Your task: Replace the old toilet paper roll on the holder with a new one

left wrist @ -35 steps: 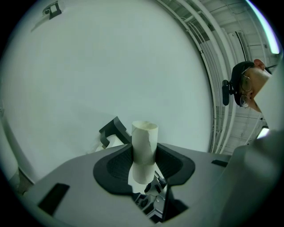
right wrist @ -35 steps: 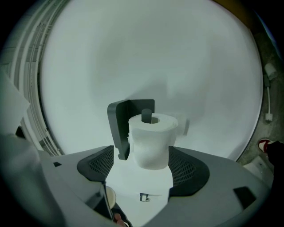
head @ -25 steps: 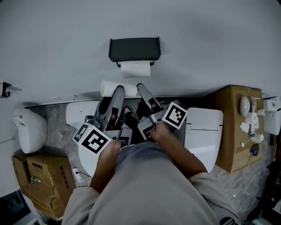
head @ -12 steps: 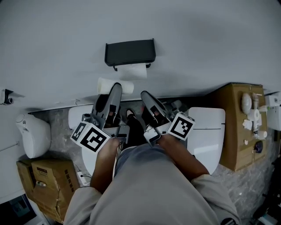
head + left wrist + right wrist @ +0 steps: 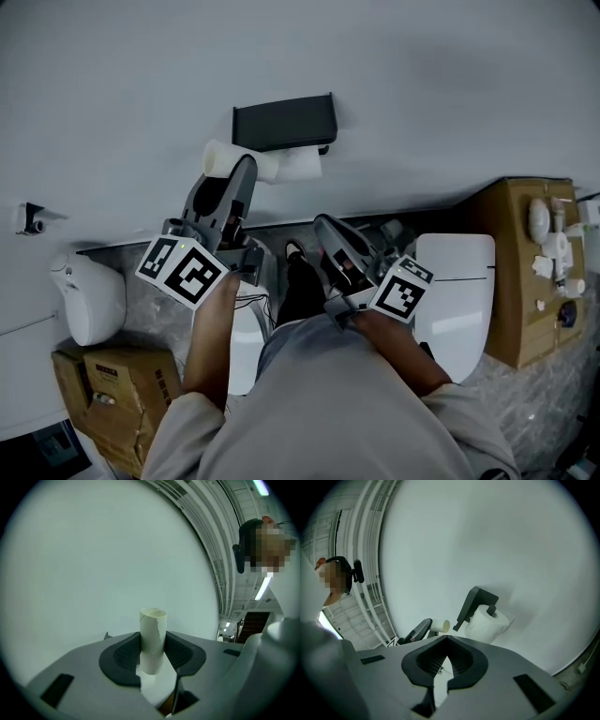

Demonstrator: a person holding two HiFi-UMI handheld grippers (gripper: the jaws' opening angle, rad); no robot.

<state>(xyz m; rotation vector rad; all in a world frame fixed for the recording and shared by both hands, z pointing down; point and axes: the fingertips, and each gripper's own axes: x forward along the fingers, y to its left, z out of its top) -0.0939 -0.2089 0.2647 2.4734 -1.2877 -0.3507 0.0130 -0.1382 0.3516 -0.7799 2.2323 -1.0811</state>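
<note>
**A:** Both tools have shifted since a second ago. The left gripper has climbed toward the upper middle of the head view. The right gripper has dropped back to the centre, away from the holder.

**B:** And the setting, biggest things first?

**A:** A pale wall fills the upper half. A white toilet sits at lower right, with a brown cardboard box beyond it at the right edge.

**B:** Where is the paper?

**A:** A full white roll hangs on the black holder, just under its shelf, in the upper middle.

**B:** What are the grippers doing?

**A:** The left one clamps a bare cardboard tube between its pads. The tube stands upright in that gripper's own view. In the head view it lies just left of the roll, and I think a small gap separates them, though the angle is poor. The right gripper's jaws are pressed together with nothing between them.
</note>
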